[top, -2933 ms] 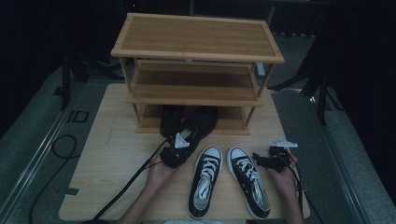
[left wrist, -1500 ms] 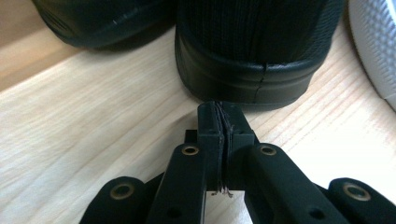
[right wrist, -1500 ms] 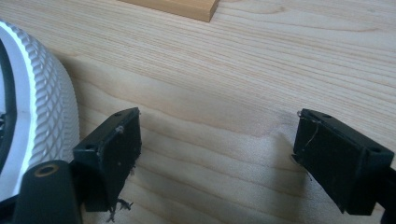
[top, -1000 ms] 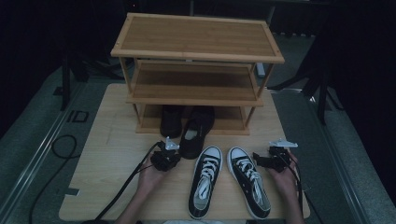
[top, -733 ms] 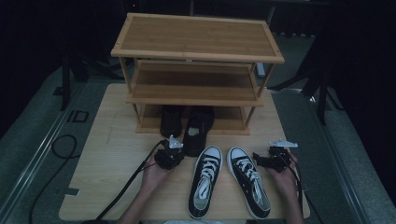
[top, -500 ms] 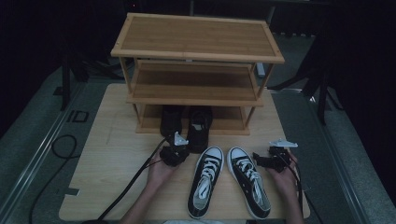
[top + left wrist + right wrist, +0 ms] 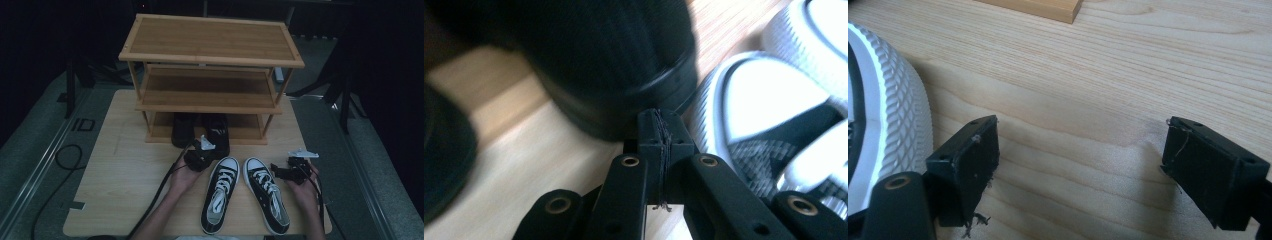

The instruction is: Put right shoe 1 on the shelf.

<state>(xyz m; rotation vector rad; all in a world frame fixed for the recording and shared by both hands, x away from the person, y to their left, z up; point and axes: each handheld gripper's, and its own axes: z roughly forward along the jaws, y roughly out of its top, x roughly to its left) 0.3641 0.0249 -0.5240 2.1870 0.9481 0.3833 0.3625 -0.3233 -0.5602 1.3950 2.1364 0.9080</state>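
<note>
A wooden shoe rack [image 7: 210,55] is standing at the back of the table [image 7: 115,190], and two black-and-white sneakers [image 7: 220,192] are lying side by side between the hands, close beside the left gripper's path. The black shoes [image 7: 216,131] are sitting at the rack's bottom shelf, the right one being met heel-on by the left gripper [image 7: 201,156], whose jaws are pressed together on nothing. The right gripper [image 7: 286,172] is being held with jaws spread wide over bare wood, beside the right sneaker.
</note>
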